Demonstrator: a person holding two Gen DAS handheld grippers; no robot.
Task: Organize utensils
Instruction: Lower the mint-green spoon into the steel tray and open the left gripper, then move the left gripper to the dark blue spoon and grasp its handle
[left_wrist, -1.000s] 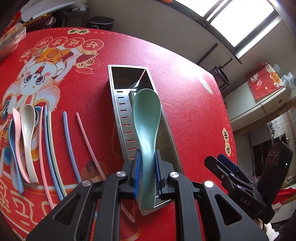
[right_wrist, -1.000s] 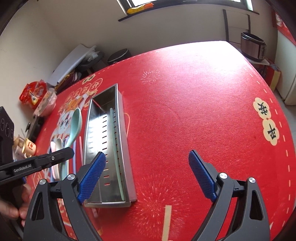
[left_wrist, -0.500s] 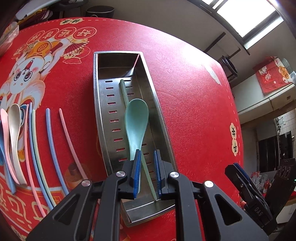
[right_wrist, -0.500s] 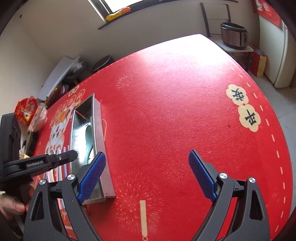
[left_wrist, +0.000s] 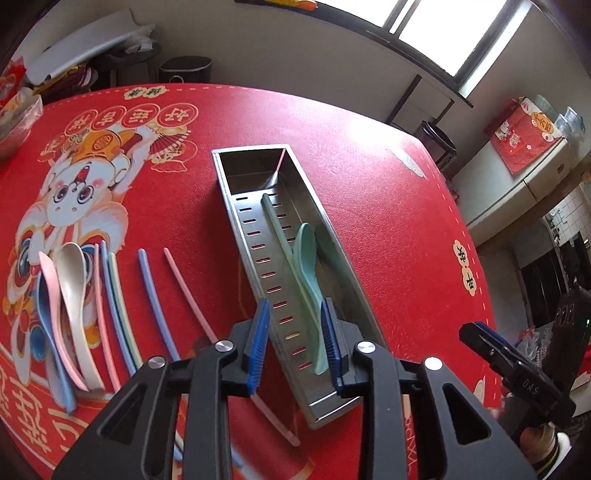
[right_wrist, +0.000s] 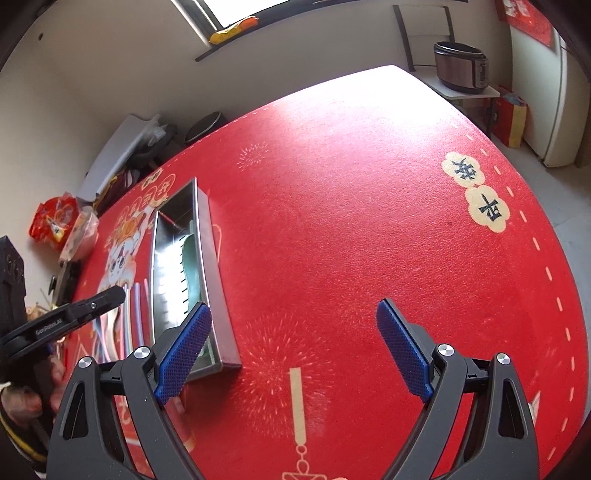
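Spoon (left_wrist: 308, 273), smooth green, lies in slotted steel tray (left_wrist: 334, 236).

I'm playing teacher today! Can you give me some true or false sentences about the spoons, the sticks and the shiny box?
1. The green spoon lies inside the metal tray. True.
2. The left gripper squeezes the green spoon. False: its jaws are apart and the spoon lies loose in the tray.
3. A green chopstick lies in the tray too. True.
4. The pink spoon is in the tray. False: it lies on the red tablecloth, left of the tray.
5. The right gripper holds a chopstick. False: it is open and holds nothing.
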